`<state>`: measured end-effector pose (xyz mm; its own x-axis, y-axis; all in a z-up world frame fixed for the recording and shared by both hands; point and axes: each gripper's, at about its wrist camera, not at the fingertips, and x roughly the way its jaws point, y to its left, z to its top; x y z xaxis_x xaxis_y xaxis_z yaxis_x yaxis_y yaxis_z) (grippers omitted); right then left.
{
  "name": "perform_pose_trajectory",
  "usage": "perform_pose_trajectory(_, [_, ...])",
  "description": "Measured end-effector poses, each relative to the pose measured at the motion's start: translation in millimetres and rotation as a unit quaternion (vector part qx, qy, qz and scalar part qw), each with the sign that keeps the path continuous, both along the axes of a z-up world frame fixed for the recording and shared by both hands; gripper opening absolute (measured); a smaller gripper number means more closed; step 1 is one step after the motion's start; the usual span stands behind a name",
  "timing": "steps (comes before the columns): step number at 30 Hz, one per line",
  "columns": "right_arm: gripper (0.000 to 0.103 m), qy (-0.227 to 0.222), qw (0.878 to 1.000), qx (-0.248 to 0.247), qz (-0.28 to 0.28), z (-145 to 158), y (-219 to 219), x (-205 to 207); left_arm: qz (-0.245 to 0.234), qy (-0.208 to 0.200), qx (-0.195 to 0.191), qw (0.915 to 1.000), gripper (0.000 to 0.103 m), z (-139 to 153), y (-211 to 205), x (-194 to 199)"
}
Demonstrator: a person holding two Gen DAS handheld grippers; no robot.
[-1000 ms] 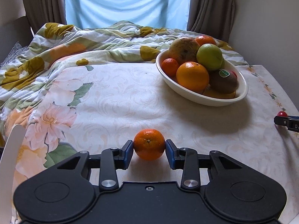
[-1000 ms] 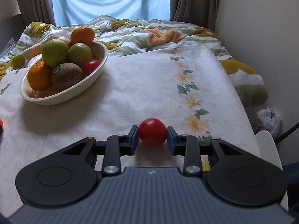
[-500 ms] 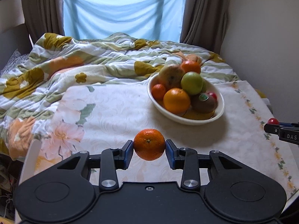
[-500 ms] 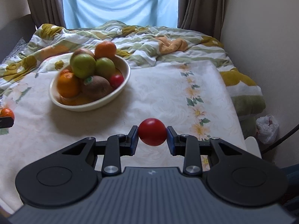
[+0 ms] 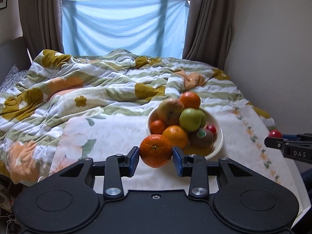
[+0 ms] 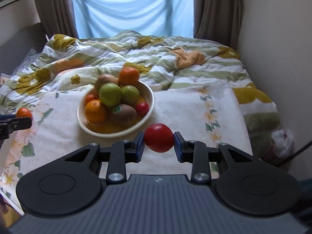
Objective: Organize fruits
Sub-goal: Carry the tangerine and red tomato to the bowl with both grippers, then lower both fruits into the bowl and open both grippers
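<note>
In the left wrist view, the left tool [image 5: 156, 156] pinches a round orange mandarin [image 5: 156, 150] between its blue pads, held above the floral-cloth surface [image 5: 109, 132] just short of the white oval bowl [image 5: 218, 142] heaped with fruit, probably so it can be dropped in. In the right wrist view, the right tool [image 6: 159, 144] clamps a small smooth red fruit [image 6: 159, 137] near the bowl's [image 6: 150, 97] front rim, likewise clear of the cloth.
</note>
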<state>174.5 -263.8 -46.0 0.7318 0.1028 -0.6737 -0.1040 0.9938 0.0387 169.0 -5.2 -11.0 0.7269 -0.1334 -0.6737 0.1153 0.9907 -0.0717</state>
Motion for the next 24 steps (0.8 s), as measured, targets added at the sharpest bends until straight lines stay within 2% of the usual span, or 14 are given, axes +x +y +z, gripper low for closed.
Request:
perform_pose_trajectory(5, [0.047,-0.005,1.0,0.006,0.024,7.8,6.5,22.2,0.004,-0.002,0.001,1.0,0.041,4.5,-8.0,28.0])
perform_pose_trajectory(11, [0.047,-0.002,0.999,0.019,0.043,6.7,6.6,58.1,0.006,0.012,0.002,0.9999,0.041,-3.5,-17.4,69.1])
perform_pose_trajectory(24, [0.047,0.026,0.996,0.025,0.084,-15.5,1.6,124.3,0.005,0.076,-0.013,0.997,0.041,-49.0,-34.3,142.6])
